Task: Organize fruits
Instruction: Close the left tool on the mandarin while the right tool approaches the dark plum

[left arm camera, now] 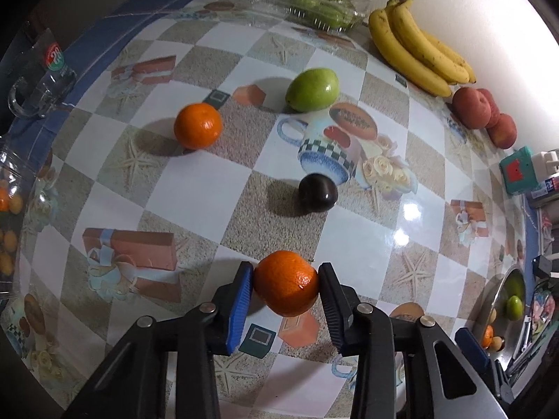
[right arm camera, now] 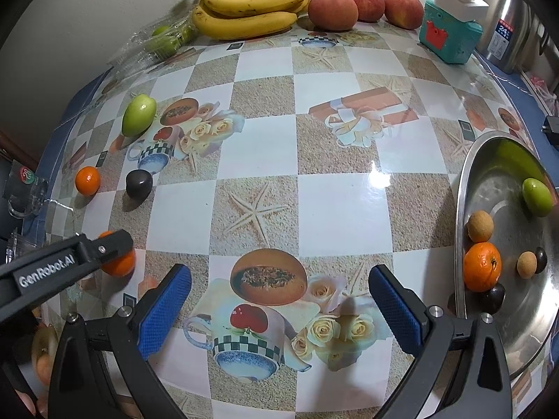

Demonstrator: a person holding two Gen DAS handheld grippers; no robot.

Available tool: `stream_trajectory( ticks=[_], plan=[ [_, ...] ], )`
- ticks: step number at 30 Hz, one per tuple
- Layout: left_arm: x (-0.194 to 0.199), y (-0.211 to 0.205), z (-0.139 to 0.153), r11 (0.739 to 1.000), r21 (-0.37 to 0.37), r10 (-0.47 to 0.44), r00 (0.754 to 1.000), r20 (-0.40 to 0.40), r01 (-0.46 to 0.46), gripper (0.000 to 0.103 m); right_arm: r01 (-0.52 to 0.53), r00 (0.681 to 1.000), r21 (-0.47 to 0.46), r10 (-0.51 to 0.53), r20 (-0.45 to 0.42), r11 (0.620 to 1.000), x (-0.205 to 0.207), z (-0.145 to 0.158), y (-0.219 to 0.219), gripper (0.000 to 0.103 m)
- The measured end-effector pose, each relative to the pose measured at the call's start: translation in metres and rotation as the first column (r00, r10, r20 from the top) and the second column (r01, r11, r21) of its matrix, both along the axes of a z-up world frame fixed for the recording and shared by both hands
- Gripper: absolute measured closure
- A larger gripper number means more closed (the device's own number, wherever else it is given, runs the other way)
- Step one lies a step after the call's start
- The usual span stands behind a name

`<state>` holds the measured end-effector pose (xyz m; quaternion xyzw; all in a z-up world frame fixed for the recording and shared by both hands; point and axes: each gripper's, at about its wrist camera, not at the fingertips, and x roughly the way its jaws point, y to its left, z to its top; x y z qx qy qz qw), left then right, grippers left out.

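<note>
My left gripper (left arm camera: 285, 281) is shut on an orange mandarin (left arm camera: 284, 282); the right wrist view shows it (right arm camera: 118, 262) at the left, held by that gripper. On the table lie a second mandarin (left arm camera: 197, 125), a green fruit (left arm camera: 312, 89) and a dark plum (left arm camera: 318, 192). My right gripper (right arm camera: 279, 300) is open and empty over the tablecloth. A steel bowl (right arm camera: 464, 181) at the right holds a mandarin (right arm camera: 482, 267), a green fruit (right arm camera: 537, 197), two tan round fruits and dark plums.
Bananas (right arm camera: 251, 8), three peaches (right arm camera: 333, 10) and a clear box of green fruit (left arm camera: 314, 3) line the back wall. A teal box (right arm camera: 449, 36), a white charger and a steel kettle (right arm camera: 513, 21) stand back right. A glass mug (left arm camera: 38, 80) sits at the left edge.
</note>
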<state>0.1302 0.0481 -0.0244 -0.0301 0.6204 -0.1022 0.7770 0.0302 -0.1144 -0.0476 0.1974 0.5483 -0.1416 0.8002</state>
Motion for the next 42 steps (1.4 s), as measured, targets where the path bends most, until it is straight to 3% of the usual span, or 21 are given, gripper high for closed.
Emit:
stream_trajectory(
  ticks=[14,22,27,38,42],
  plan=[
    [0.008,0.019,0.024,0.996,-0.077,0.058,0.996,0.069,-0.053,0.062,-0.045,0.999,-0.024,0.045,-0.003,0.999,0.008,-0.004,0.014,0.002],
    [0.02,0.029,0.03,0.992,-0.09,0.1,0.988,0.122,-0.089,0.062,-0.072,0.996,-0.01,0.072,0.049,0.997,0.021,0.003,0.021,0.002],
    [0.029,0.037,0.021,0.989,-0.075,0.131,0.985,0.108,-0.124,0.062,-0.091,0.993,0.057,0.086,0.079,0.994,0.039,0.005,0.023,0.002],
    [0.041,0.069,0.005,0.968,-0.086,0.243,0.968,0.062,-0.238,0.062,-0.146,0.986,0.085,0.139,0.09,0.986,0.084,0.007,0.038,0.003],
    [0.043,0.083,0.007,0.958,-0.102,0.275,0.959,0.064,-0.268,0.062,-0.179,0.982,0.071,0.173,0.078,0.981,0.098,0.006,0.049,0.016]
  ],
)
